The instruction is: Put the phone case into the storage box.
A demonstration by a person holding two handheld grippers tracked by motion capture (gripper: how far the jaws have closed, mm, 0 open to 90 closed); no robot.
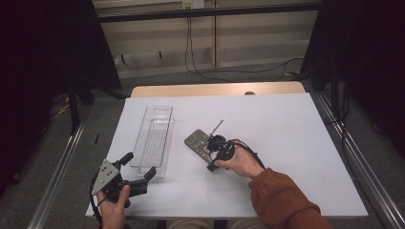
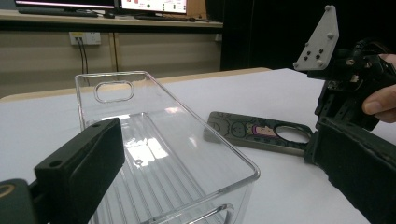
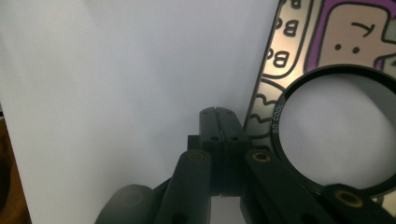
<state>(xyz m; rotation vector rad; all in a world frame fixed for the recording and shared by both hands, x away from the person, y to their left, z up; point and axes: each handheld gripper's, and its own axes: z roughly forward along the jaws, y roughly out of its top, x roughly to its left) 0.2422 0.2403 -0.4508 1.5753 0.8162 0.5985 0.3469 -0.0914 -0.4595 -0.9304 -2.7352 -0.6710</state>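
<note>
A clear plastic tray point(image 1: 154, 138) lies lengthwise on the white sheet at the left. Its near end sits between the wide-apart jaws of my left gripper point(image 1: 139, 165), which is open and holds nothing; the left gripper view looks along the tray point(image 2: 154, 154) with the left gripper point(image 2: 215, 140) straddling it. A phone case point(image 1: 197, 141) printed with cartoon figures lies flat near the middle. My right gripper point(image 1: 213, 151) points down over its near end. In the right gripper view the right gripper point(image 3: 218, 113) is shut with nothing between the jaws, just left of the phone case point(image 3: 289, 46) edge and its round black-ringed hole.
The white sheet point(image 1: 277, 143) covers most of a wooden table point(image 1: 215, 89). Cables trail on the floor behind it. Metal rails run along both sides. The left gripper view also shows the phone case point(image 2: 252, 133) and the right gripper's grey plate point(image 2: 320, 39).
</note>
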